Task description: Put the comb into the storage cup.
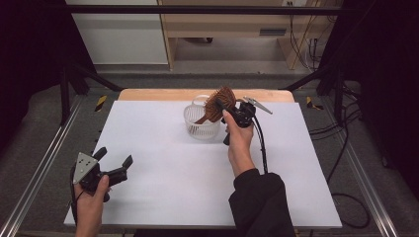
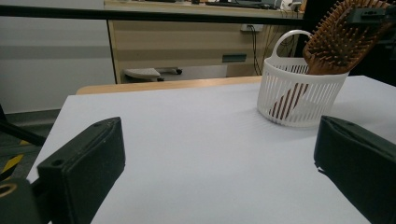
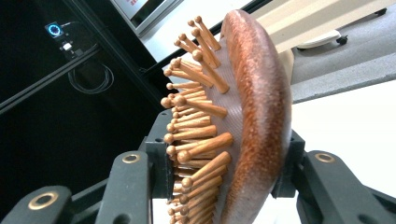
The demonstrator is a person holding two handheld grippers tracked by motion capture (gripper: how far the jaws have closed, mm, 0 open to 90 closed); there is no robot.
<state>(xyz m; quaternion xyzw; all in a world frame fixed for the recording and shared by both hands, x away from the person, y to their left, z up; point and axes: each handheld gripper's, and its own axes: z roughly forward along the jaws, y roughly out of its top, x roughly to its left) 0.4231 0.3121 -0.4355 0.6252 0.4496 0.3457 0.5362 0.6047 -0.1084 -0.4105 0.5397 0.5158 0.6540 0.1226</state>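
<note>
Clamped across the head of the brush by the right gripper, one jaw on the bristle side and the other on the smooth wooden back, as seen close up in the right gripper view. From the high view, brush head tilted above the basket, handle end down inside it, head leaning toward about 1 o'clock over the rim; from the left gripper view, reddish handle visible through the white slats, bristles facing the camera. Basket standing on the white table toward 12 o'clock, a little right of centre. Left gripper held low at about 8 o'clock near the front edge, well apart from the basket, jaws spread wide with nothing between them. Step in hand, judging by the pose: either seating the brush in the basket or lifting it out; impossible to tell which from a single moment. If seating: lower until the handle rests on the bottom, lean the head against the rim, then ease the jaws apart. If lifting: pull straight up, clear of the rim and hoop handle, without tipping the light basket.
</note>
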